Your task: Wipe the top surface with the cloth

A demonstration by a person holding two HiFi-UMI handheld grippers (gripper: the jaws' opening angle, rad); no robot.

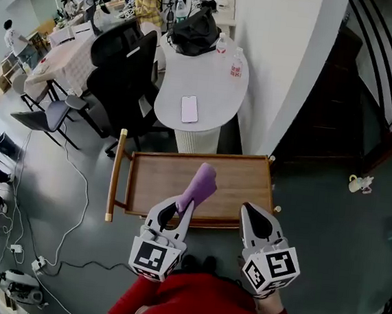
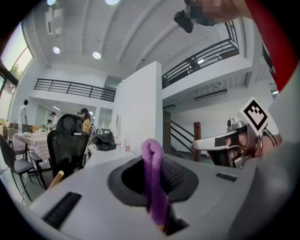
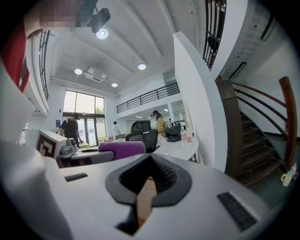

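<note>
A wooden cart top (image 1: 238, 181) with a raised rim lies just in front of me. My left gripper (image 1: 185, 207) is shut on a purple cloth (image 1: 200, 182), which sticks up and forward over the near middle of the wood. In the left gripper view the cloth (image 2: 153, 171) stands pinched between the jaws of that gripper (image 2: 158, 197). My right gripper (image 1: 251, 213) hovers over the cart's near right edge, shut with nothing in it. In the right gripper view its jaws (image 3: 146, 190) show only a sliver of wood between them, and the cloth (image 3: 123, 148) appears to the left.
Beyond the cart stands a white oval table (image 1: 213, 85) with a phone (image 1: 189, 109), bottles (image 1: 236, 66) and a black bag (image 1: 194, 30). Black office chairs (image 1: 125, 70) are at the left, a white wall (image 1: 281, 64) and a dark staircase (image 1: 346, 98) at the right. Cables (image 1: 74, 203) run across the floor.
</note>
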